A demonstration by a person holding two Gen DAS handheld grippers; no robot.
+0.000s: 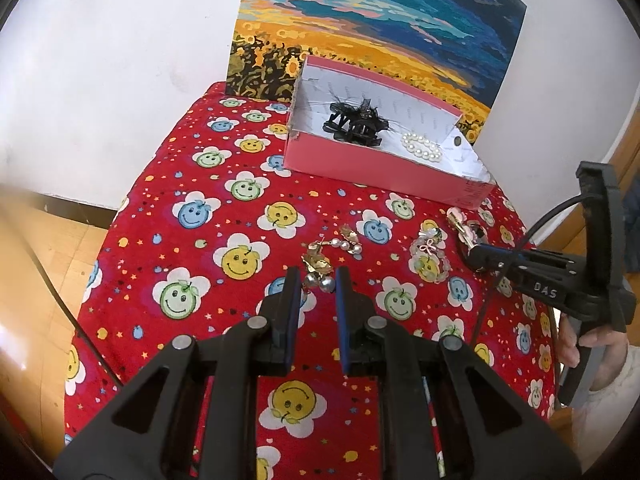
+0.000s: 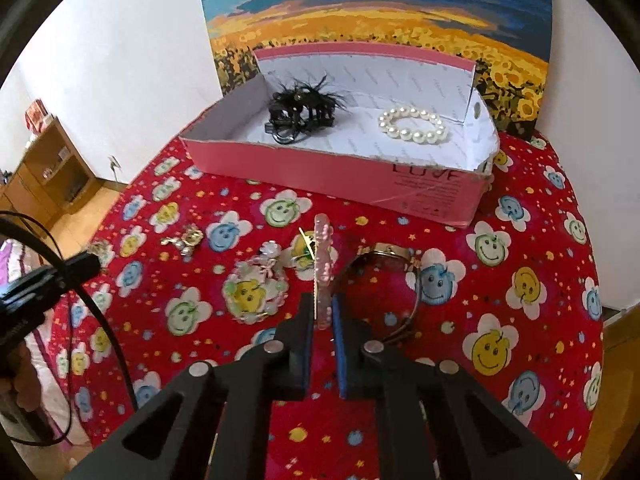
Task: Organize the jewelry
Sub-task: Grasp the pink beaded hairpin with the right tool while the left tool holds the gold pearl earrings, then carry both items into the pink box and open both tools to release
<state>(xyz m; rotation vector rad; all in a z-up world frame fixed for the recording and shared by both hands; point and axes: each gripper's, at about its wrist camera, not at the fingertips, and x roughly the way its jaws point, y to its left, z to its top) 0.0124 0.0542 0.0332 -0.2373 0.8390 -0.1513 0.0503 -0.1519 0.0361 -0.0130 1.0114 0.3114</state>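
A pink box (image 1: 360, 164) (image 2: 320, 168) stands at the back of the red table and holds a black feathered hair clip (image 1: 354, 120) (image 2: 300, 114) and a pearl bracelet (image 1: 421, 147) (image 2: 414, 125). My left gripper (image 1: 318, 280) is open around gold and silver earrings (image 1: 318, 270) lying on the cloth. More pearl earrings (image 1: 348, 244) lie just beyond. My right gripper (image 2: 322, 308) is shut on a pink beaded hair clip (image 2: 323, 256), held on edge above the cloth; it also shows in the left wrist view (image 1: 464, 232). A beaded flower bracelet (image 1: 430, 256) (image 2: 256, 284) lies between the grippers.
A gold watch (image 2: 394, 256) lies just right of the right gripper. A sunflower painting (image 1: 380, 28) leans on the wall behind the box. The red smiley-flower cloth (image 1: 192, 240) covers a round table; wooden floor and shelves are to the left.
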